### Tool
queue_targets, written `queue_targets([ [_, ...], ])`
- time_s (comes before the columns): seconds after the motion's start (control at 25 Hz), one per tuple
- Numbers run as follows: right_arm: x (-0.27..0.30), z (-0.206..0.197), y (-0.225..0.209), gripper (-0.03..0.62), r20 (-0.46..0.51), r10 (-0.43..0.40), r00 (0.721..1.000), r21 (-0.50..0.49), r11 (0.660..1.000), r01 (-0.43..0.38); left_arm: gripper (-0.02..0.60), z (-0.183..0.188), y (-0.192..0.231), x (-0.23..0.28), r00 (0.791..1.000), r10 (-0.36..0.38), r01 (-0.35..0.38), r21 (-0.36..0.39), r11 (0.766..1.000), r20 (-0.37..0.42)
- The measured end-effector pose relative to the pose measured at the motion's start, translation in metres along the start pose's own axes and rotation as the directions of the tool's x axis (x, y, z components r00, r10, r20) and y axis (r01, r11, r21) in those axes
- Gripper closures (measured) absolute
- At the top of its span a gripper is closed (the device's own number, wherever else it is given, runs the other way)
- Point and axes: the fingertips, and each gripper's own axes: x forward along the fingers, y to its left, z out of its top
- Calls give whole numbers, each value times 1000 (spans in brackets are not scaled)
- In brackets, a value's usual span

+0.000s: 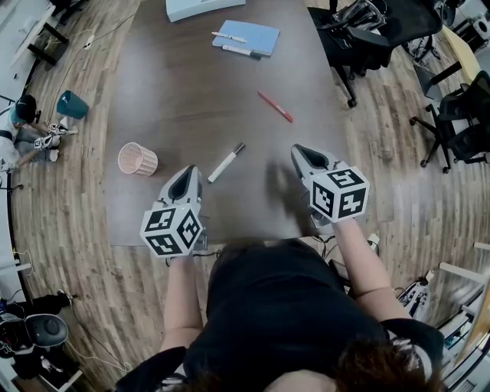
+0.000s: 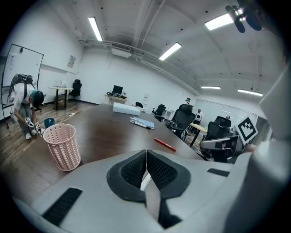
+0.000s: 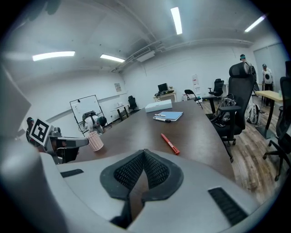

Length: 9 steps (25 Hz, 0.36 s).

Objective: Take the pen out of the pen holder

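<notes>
The pink lattice pen holder (image 1: 138, 158) stands upright at the left of the dark table (image 1: 191, 84), and I see no pen in it (image 2: 62, 146). A white marker (image 1: 227, 162) lies on the table just right of it. Farther back lies a red pen (image 1: 275, 106). My left gripper (image 1: 189, 170) is near the table's front edge, shut and holding nothing, between the holder and the marker. A sliver of the white marker (image 2: 145, 182) shows below its closed pads. My right gripper (image 1: 300, 150) is to the right, also shut and holding nothing (image 3: 144, 152); the red pen (image 3: 170, 144) lies ahead of it.
A blue notebook (image 1: 249, 37) with two pens on it lies at the table's far end, beside a white box (image 1: 203, 8). Black office chairs (image 1: 360, 31) stand along the right side. On the floor at left are a crouching person (image 1: 31, 134) and a teal bin (image 1: 73, 105).
</notes>
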Motion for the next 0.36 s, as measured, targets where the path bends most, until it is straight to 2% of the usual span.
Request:
queue_targets([
  [0.36,-5,-2,0,576,-3,14,1000,35,999,-14,549,-7,-1,-1,1000,3,-3,3,1000,-22],
])
